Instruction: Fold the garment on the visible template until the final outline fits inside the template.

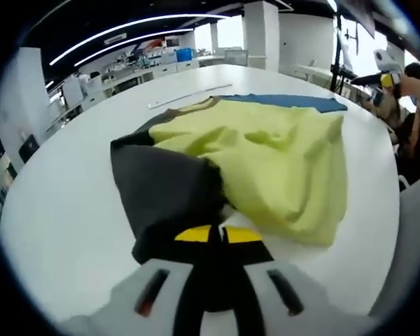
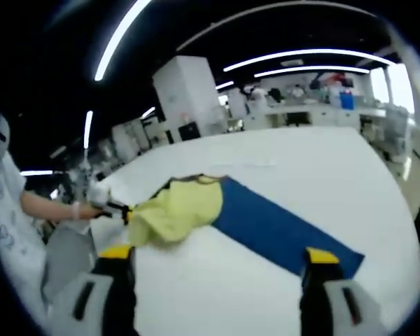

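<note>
A yellow garment (image 1: 266, 157) with a dark grey sleeve (image 1: 164, 189) lies crumpled on the white table (image 1: 70, 203). It partly covers the blue template (image 1: 294, 101) behind it. My left gripper (image 1: 215, 234) has its yellow-tipped jaws pressed together on the grey fabric at the near edge. In the right gripper view the garment (image 2: 175, 208) sits bunched on the left end of the blue template (image 2: 280, 227). There the left gripper (image 2: 119, 210), held by a hand (image 2: 91, 207), grips its left edge. My right gripper (image 2: 219, 253) hovers over the table with jaws wide apart and nothing between them.
A thin white strip (image 1: 189, 96) lies on the table beyond the garment. A person (image 2: 14, 224) stands at the table's left side in the right gripper view. Benches and shelves (image 1: 126, 70) line the far room. Bare tabletop (image 2: 315, 161) surrounds the template.
</note>
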